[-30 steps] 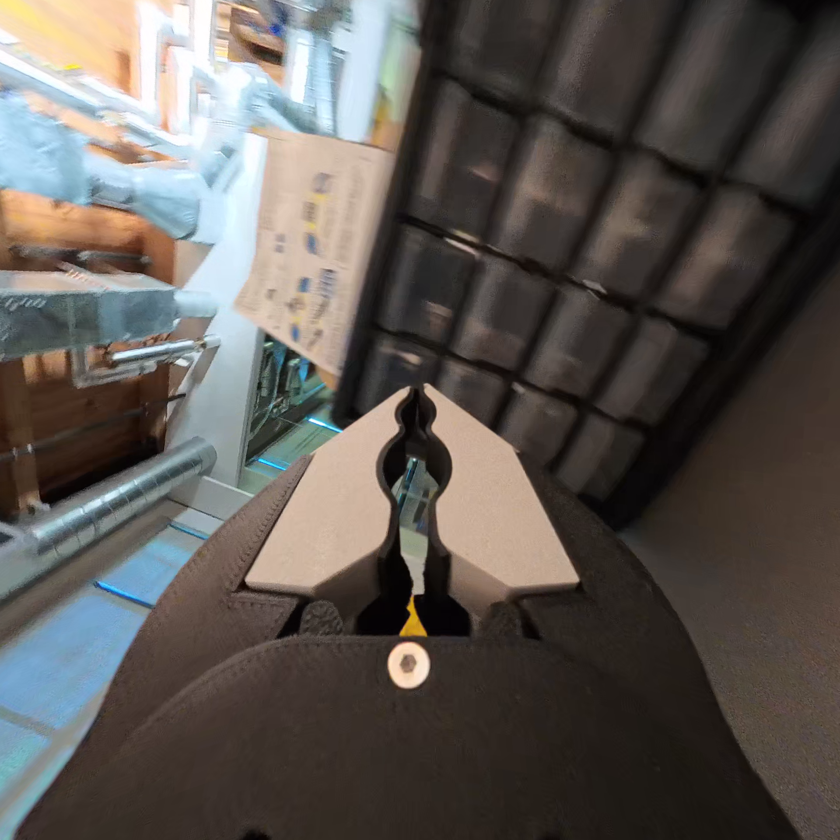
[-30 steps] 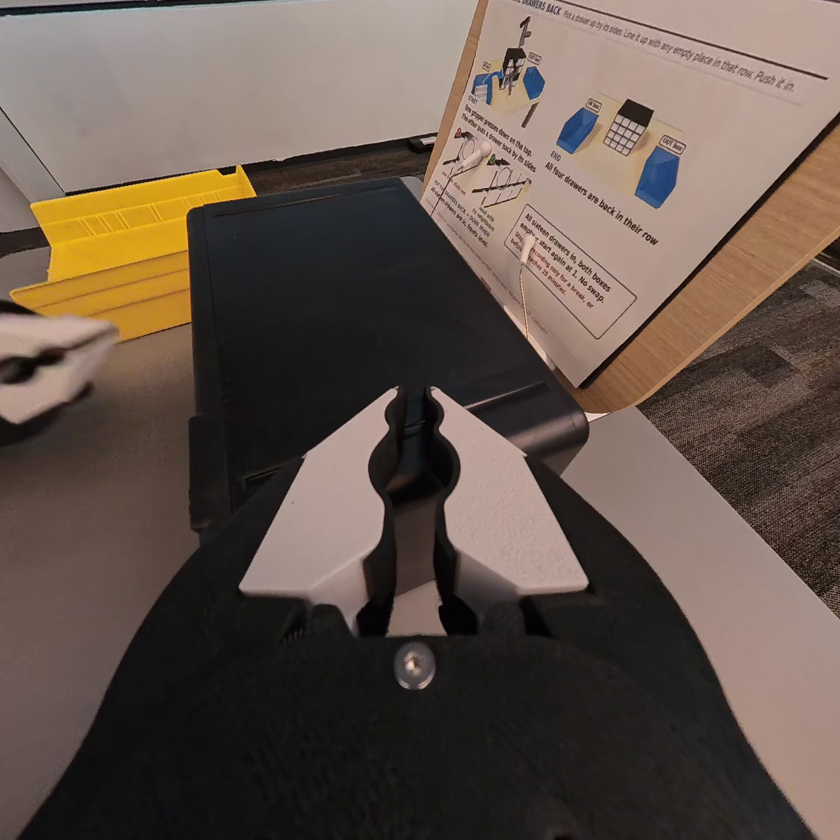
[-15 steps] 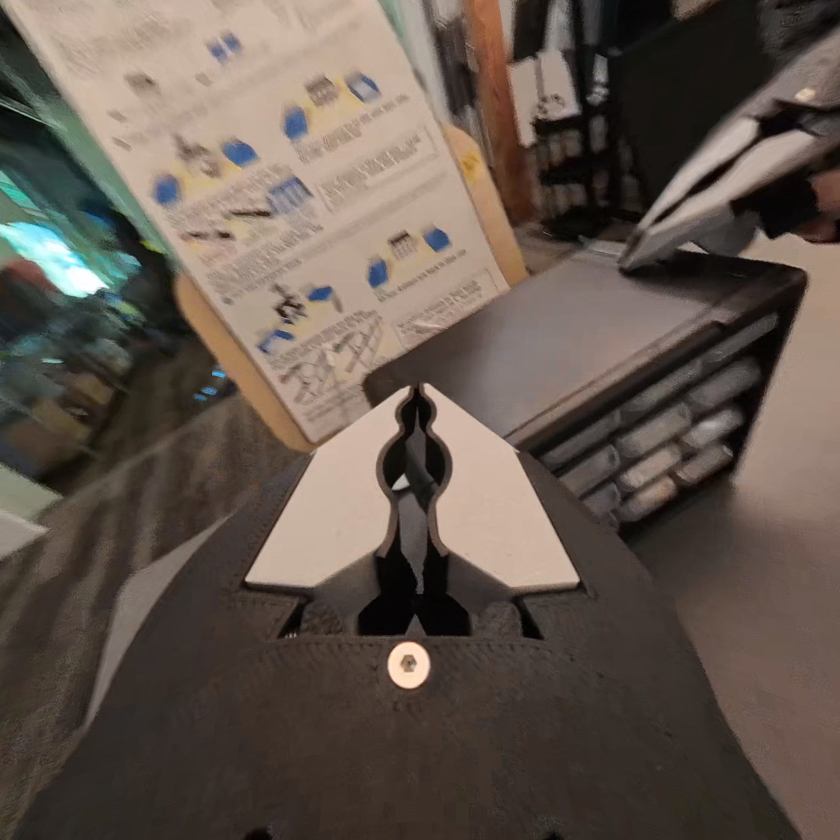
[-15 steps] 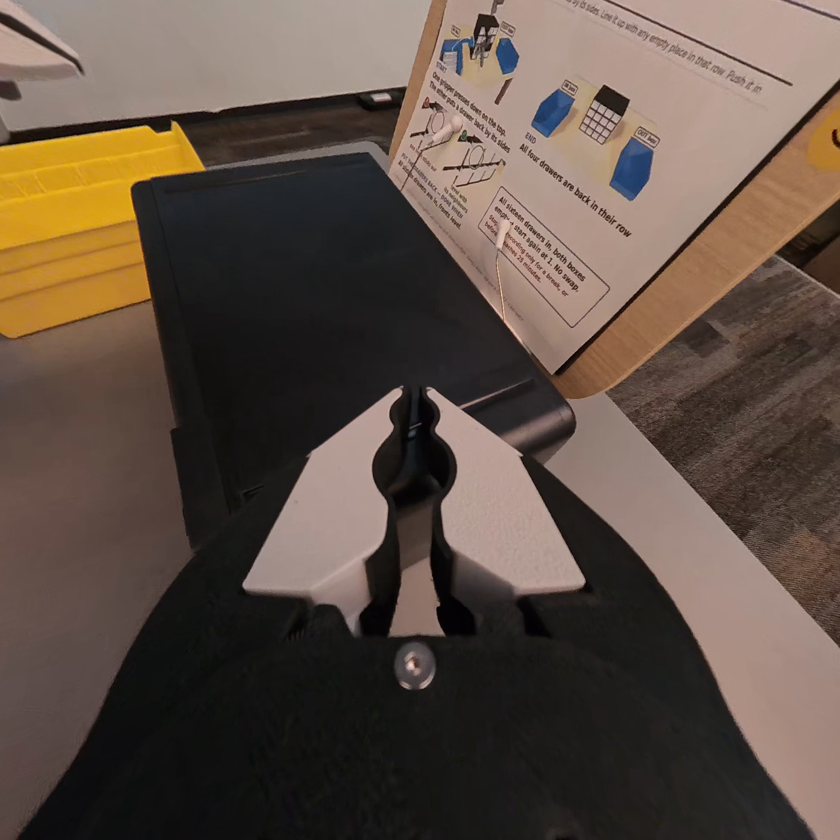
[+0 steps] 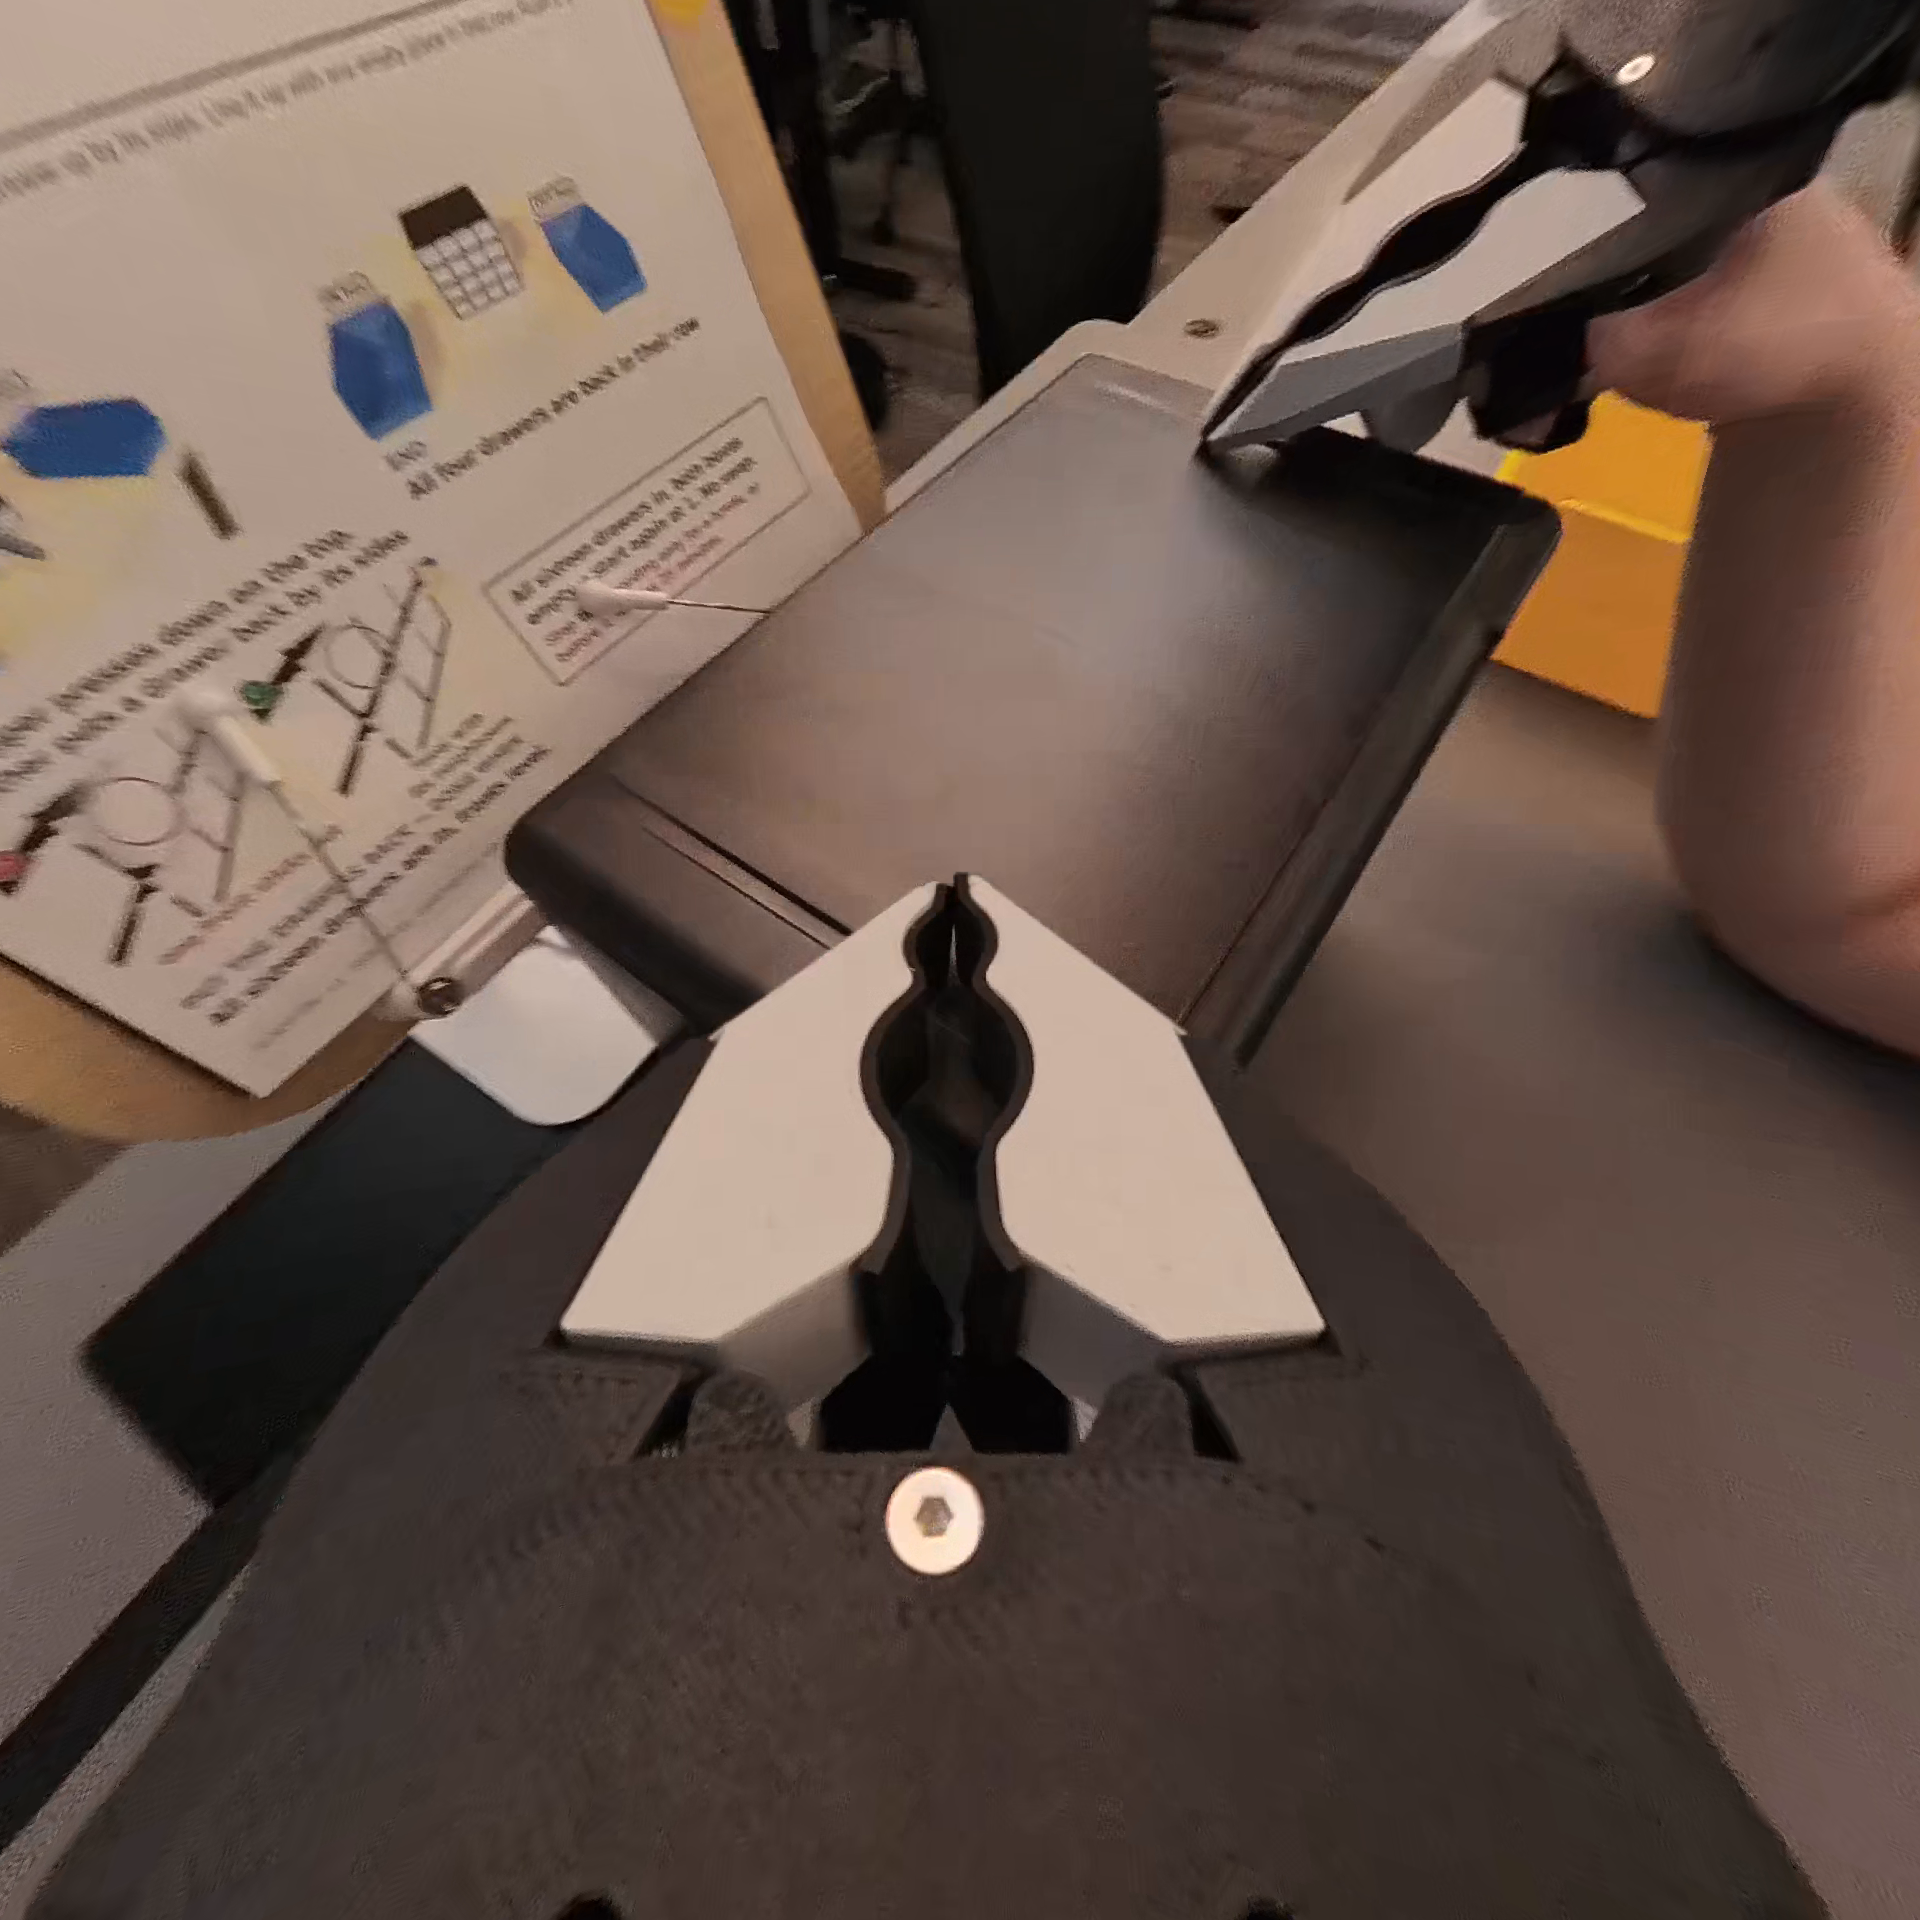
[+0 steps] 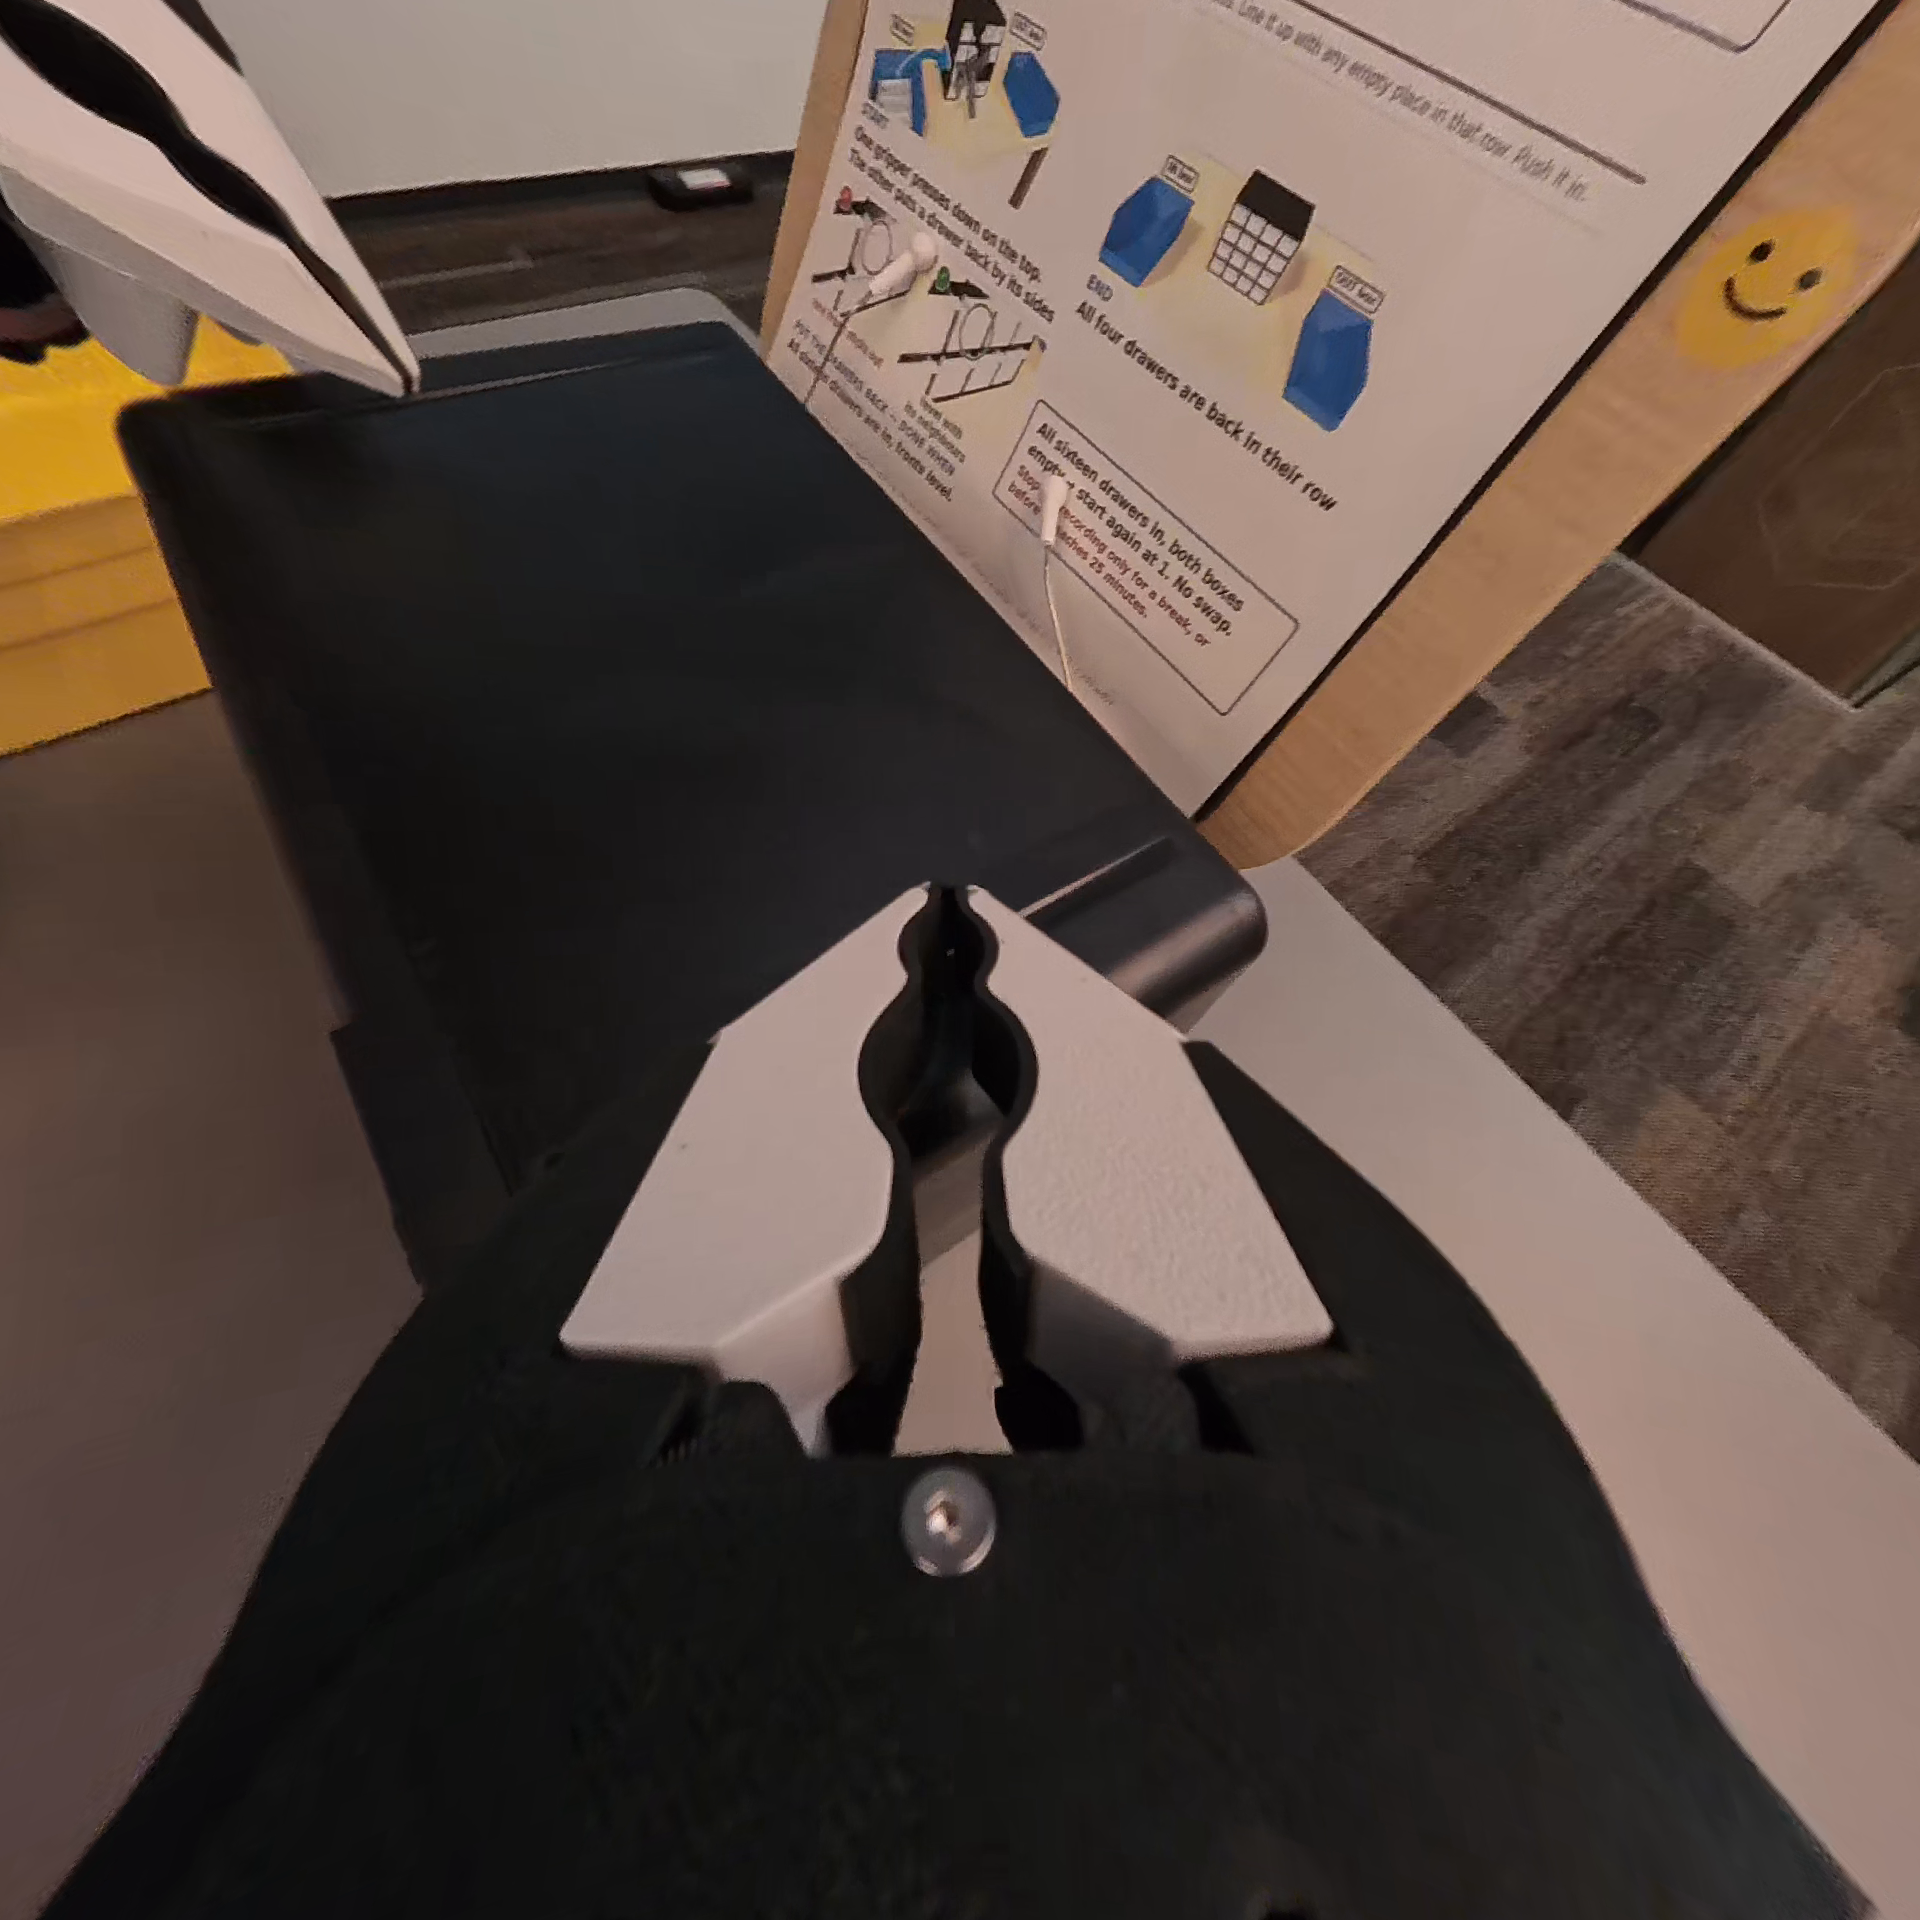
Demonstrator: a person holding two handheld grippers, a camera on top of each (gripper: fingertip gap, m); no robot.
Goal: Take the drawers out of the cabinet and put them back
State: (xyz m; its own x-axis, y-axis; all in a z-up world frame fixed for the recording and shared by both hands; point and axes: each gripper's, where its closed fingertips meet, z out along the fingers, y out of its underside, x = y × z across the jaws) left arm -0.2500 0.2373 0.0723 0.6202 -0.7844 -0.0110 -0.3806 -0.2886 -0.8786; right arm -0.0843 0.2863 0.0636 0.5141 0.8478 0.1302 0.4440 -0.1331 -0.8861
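The black drawer cabinet (image 5: 1039, 675) lies on the grey table, and only its flat top shows in both views (image 6: 623, 675); its drawer fronts are hidden. My left gripper (image 5: 956, 883) is shut and empty, with its tip over one end of the cabinet top. It shows in the right wrist view (image 6: 400, 379) at the far corner. My right gripper (image 6: 943, 891) is shut and empty over the opposite end. In the left wrist view the right gripper (image 5: 1221, 442) has its tip down at the top's far edge; contact is unclear.
A wooden board with a white instruction sheet (image 5: 364, 468) leans beside the cabinet (image 6: 1195, 364). Yellow bins (image 5: 1600, 582) stand at one end (image 6: 73, 582). A person's forearm (image 5: 1818, 675) rests on the table (image 5: 1558, 1247). Carpet floor (image 6: 1662, 831) lies past the table edge.
My left gripper swung from facing the drawer fronts up to the cabinet's top end. My right gripper moved slightly forward over the top. Both stayed shut.
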